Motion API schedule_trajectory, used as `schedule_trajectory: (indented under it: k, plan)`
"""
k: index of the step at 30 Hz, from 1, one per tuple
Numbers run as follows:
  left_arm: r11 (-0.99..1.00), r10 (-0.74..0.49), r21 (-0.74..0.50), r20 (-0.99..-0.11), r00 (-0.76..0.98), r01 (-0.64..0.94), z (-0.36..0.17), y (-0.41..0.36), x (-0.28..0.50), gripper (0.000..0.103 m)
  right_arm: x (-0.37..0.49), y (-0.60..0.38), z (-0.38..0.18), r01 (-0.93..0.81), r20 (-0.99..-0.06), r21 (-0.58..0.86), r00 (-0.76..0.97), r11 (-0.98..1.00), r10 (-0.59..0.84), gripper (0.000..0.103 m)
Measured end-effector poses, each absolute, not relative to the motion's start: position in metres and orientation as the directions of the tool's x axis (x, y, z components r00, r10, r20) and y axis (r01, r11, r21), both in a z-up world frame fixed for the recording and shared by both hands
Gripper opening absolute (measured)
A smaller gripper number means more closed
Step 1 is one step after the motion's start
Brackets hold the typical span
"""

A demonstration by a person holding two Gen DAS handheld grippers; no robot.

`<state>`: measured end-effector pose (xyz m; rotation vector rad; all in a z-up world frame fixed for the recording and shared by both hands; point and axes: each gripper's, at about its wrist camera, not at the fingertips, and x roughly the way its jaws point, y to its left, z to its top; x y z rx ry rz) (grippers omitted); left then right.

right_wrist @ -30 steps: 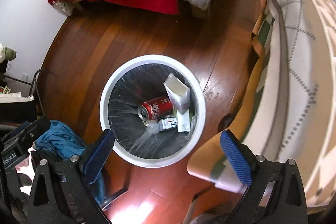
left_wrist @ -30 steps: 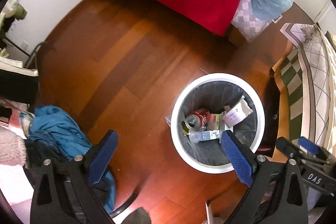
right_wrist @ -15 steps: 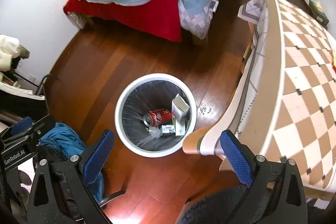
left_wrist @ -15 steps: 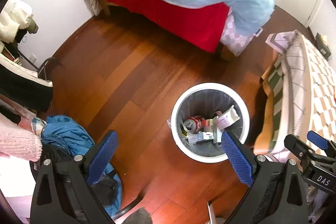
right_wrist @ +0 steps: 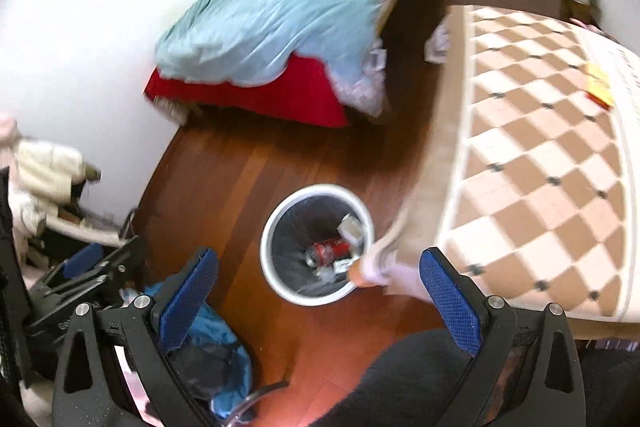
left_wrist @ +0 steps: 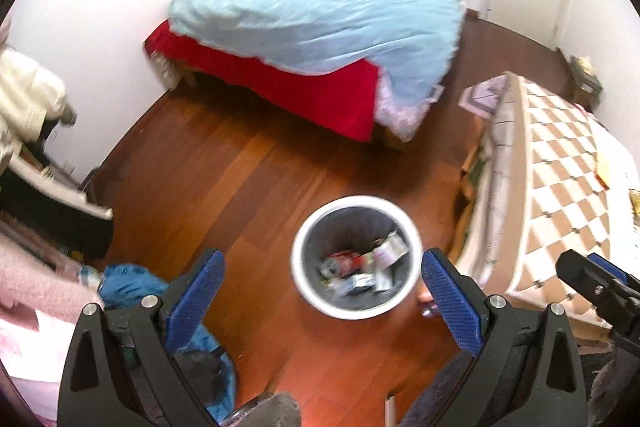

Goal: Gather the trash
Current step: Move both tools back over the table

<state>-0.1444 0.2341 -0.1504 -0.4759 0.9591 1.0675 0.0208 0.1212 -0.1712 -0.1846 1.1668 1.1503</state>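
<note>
A white round trash bin (left_wrist: pixel 304 291) (right_wrist: pixel 267 267) with a dark liner stands on the wooden floor, well below both grippers. Inside lie a red soda can (right_wrist: pixel 332 250), a white carton (left_wrist: pixel 390 249) (right_wrist: pixel 352 227) and small wrappers. My left gripper (left_wrist: pixel 320 287) is open with nothing between its blue pads. My right gripper (right_wrist: pixel 318 285) is also open and holds nothing. A yellow and red packet (right_wrist: pixel 598 89) lies on the checkered tablecloth at the far right. The left gripper's body (right_wrist: pixel 80 275) shows at the left of the right wrist view.
A bed with a red sheet (left_wrist: pixel 288 91) and a light blue duvet (left_wrist: pixel 320 7) stands along the far wall. A table with a checkered cloth (right_wrist: pixel 540 155) fills the right side, its edge overhanging the bin. Blue clothing (left_wrist: pixel 132 279) lies on the floor at the left.
Both grippers have risen well away from the bin and tilted up, so the bin looks smaller and the bed, walls and tabletop have come into view. Both stay open.
</note>
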Motion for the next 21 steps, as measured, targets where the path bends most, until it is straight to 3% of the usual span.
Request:
schedule_trajectory:
  k: [7, 13, 21]
  plan:
    - [0.569, 0.477, 0.094, -0.847, 0.235, -0.817, -0.151, 0.203, -0.003, 0.1, 0.145, 0.056, -0.159, -0.684, -0.807, 0.365, 0.106, 0.632, 0.581, 0.102]
    - [0.69, 0.397, 0.082, -0.874, 0.282, -0.719, -0.18, 0.175, 0.151, 0.1, 0.29, -0.008, -0.173, -0.536, -0.861, 0.269, 0.238, 0.8, 0.449, 0.102]
    - [0.855, 0.265, 0.102, -0.929, 0.259, -0.508, -0.243, 0.144, 0.347, 0.1, 0.468, -0.049, -0.215, -0.458, -0.931, 0.117, 0.257, 0.881, 0.258, 0.102]
